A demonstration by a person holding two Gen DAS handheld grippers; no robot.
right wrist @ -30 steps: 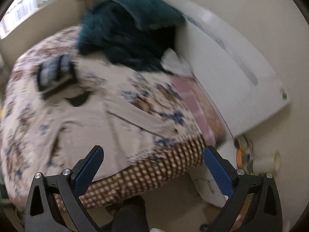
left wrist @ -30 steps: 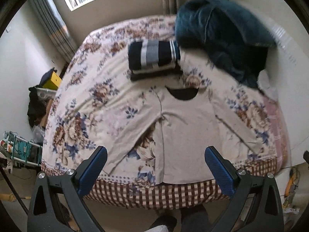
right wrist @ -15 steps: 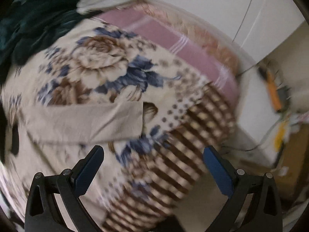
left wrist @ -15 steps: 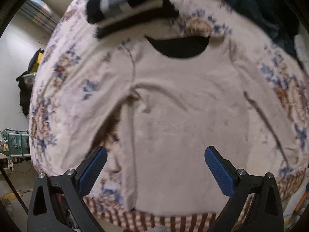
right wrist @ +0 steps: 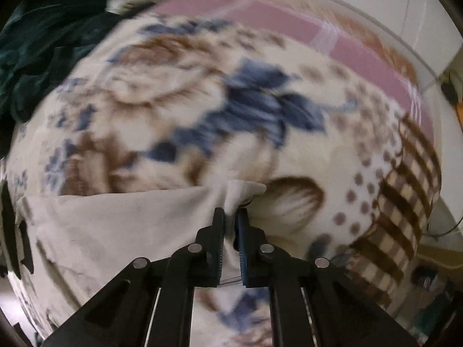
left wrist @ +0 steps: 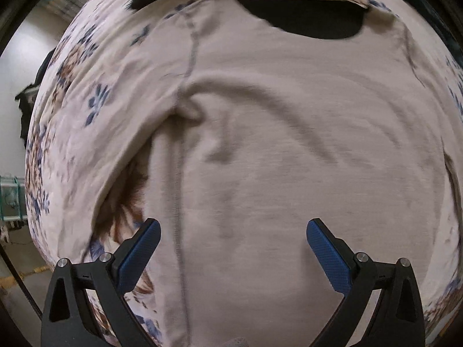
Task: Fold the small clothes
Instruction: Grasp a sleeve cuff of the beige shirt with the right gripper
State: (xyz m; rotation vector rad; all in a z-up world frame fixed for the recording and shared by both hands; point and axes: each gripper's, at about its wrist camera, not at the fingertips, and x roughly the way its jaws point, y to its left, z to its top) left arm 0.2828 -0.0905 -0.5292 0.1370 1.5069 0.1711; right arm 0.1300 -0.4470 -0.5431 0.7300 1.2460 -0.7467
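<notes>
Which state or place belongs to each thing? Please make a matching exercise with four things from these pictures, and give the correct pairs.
Things:
1. left gripper
2. right gripper
3. beige shirt
4. dark green blanket

States or places:
A. shut on the sleeve end
B. spread flat on the floral bedspread
C. open, above the shirt's body
D. bunched at the far left of the right wrist view

Pairs: 1-C, 2-A, 3-B, 4-D
</notes>
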